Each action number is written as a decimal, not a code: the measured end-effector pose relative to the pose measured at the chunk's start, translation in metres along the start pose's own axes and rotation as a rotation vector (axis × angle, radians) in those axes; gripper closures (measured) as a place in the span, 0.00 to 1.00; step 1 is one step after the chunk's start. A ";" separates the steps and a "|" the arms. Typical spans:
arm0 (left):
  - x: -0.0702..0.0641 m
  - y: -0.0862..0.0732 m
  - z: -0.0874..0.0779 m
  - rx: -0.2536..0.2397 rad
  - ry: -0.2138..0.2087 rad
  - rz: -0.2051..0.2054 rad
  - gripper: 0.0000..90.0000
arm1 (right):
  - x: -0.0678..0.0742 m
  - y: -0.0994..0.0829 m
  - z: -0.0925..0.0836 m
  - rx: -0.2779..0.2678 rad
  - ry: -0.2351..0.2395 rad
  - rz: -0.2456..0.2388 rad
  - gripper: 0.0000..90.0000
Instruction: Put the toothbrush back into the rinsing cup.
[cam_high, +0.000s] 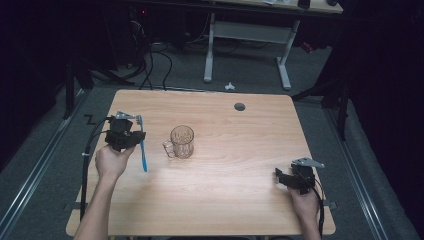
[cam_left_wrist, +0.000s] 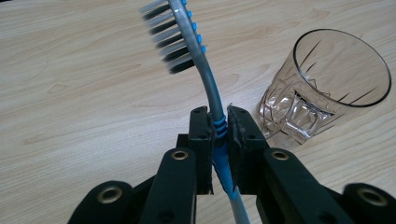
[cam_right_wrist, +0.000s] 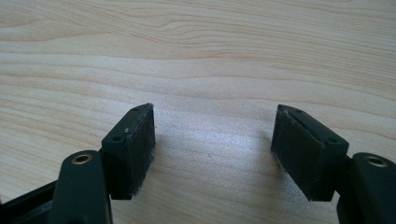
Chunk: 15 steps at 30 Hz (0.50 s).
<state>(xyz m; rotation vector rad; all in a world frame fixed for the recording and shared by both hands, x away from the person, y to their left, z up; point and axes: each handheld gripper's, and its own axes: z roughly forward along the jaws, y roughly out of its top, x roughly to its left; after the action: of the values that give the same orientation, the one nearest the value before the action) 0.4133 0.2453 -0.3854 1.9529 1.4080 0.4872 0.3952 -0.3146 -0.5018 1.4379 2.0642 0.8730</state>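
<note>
Dark room surrounds a light wooden table (cam_high: 235, 200), and a white-legged desk frame (cam_high: 247, 45) stands on the grey floor behind the far edge. On the table top, a small round grey hole (cam_high: 240, 106) sits near the far edge, at about 12 o'clock from the table's middle.

At 9 o'clock, close to the left edge, the left gripper (cam_high: 131, 137) is held above the wood. Its jaws are clamped on the blue and grey plastic toothbrush (cam_high: 142, 145); in the left gripper view the pads (cam_left_wrist: 205, 135) press on the ribbed blue neck of the toothbrush (cam_left_wrist: 212, 100), and the head with white and dark bristles rises beyond them. In the high view the brush handle points toward the near edge, hanging free over the table.

Just beside it, at 3 o'clock from the left gripper, stands the clear glass mug with a small handle (cam_high: 181, 142), upright, apart from the brush. In the left gripper view the mug (cam_left_wrist: 327, 88) is at 2 o'clock from the jaws.

Between the mug and the right edge the wood is bare and wide. The right gripper (cam_high: 281, 177) rests at 4 o'clock, near the right front corner, with its jaws spread wide and nothing between them (cam_right_wrist: 212, 149), only bare wood.
</note>
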 end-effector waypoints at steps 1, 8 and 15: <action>0.000 0.000 -0.001 -0.005 -0.001 0.000 0.90 | 0.000 0.000 0.000 -0.001 0.000 -0.001 0.34; -0.005 -0.001 -0.007 -0.037 -0.008 0.006 0.90 | 0.000 0.000 0.000 0.000 0.000 -0.001 0.34; -0.008 -0.001 -0.012 -0.060 -0.022 0.007 0.90 | 0.000 0.000 0.000 0.000 0.001 0.000 0.34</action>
<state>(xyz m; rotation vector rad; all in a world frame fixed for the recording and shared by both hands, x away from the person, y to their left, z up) 0.4022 0.2417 -0.3771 1.9097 1.3583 0.5042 0.3952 -0.3145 -0.5018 1.4381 2.0646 0.8734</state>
